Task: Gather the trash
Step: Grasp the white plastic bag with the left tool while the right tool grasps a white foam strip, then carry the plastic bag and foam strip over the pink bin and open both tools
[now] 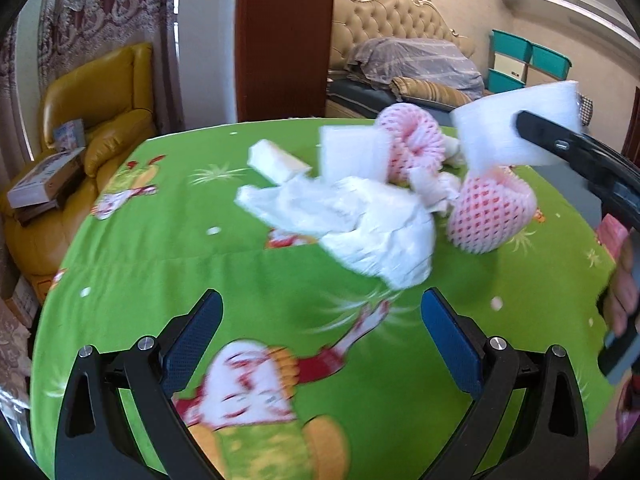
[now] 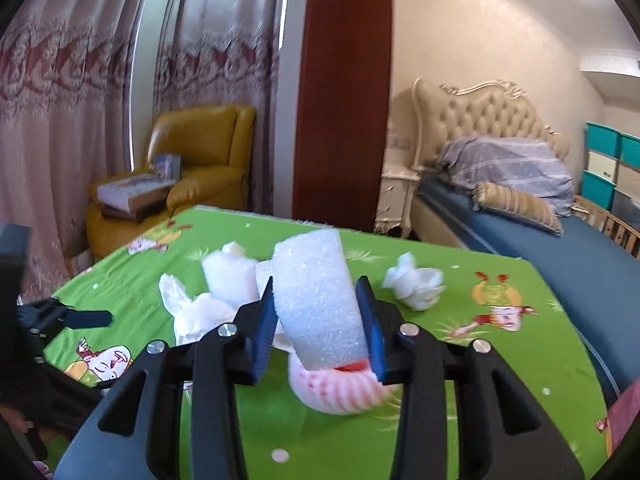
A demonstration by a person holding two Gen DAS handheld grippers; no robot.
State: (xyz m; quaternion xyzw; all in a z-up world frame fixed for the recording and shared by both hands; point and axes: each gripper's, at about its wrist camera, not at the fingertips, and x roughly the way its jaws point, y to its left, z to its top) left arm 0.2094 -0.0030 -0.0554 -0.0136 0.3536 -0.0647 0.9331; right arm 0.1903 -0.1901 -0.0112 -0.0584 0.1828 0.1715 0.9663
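Left gripper [image 1: 322, 336]: jaws spread wide, nothing between them, held above the table. Right gripper [image 2: 318, 320]: raised, jaws clamped on a foam piece [image 2: 316, 300].

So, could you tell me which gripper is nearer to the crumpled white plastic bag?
Left. The left gripper hangs open just short of the crumpled white plastic bag. The right gripper is farther off, raised and shut on a white foam block.
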